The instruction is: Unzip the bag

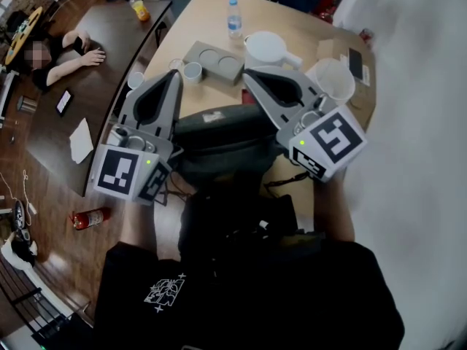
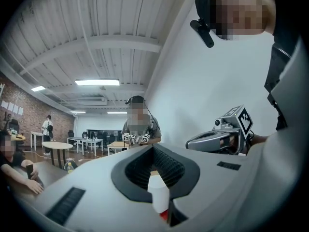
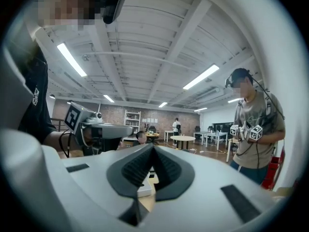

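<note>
A dark bag lies on the wooden table at its near edge, right in front of the person holding the grippers. I cannot make out its zipper. My left gripper hovers over the bag's left side, pointing away from the person, jaws shut with nothing between them. My right gripper hangs over the bag's right side, also shut and empty. In the left gripper view the jaws meet and the right gripper shows alongside. The right gripper view shows its own shut gripper and the left gripper; the bag is out of both views.
Beyond the bag stand a grey tray with round hollows, a white cup, a water bottle, a white pot and a white jug. A person sits at the dark table on the left. Another person stands across the table.
</note>
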Available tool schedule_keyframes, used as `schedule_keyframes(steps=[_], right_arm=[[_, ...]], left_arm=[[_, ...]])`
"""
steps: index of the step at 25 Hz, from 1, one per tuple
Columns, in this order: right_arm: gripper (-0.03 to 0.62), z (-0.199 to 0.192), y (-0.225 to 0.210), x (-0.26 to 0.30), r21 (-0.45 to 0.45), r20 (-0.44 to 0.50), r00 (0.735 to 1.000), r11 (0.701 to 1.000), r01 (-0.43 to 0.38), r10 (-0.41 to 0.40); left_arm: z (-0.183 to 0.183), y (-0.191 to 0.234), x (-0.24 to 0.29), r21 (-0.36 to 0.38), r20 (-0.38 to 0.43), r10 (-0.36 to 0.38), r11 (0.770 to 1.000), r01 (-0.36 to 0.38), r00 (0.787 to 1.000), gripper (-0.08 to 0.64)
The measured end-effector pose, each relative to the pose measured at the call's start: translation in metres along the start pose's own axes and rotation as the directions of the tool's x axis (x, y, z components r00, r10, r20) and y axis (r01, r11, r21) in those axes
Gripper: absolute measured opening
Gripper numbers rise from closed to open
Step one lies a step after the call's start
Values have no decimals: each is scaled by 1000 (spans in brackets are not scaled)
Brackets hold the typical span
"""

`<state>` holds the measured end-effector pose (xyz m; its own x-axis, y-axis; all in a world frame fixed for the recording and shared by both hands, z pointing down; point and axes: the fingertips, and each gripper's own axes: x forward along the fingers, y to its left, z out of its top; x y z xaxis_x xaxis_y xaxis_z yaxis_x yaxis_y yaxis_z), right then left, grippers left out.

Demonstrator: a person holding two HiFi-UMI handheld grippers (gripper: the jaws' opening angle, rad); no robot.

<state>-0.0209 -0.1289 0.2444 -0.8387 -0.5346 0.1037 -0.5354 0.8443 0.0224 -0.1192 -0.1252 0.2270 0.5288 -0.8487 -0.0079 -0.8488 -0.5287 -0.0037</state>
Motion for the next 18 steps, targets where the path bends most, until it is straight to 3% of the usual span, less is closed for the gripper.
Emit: schedule_keyframes(steps=[18], right_arm=[[20,4,-1,0,7,16,1000,1000,10,-10]], left_arm=[[1,-1,0,7,0,14,1000,-14,1000,-2]])
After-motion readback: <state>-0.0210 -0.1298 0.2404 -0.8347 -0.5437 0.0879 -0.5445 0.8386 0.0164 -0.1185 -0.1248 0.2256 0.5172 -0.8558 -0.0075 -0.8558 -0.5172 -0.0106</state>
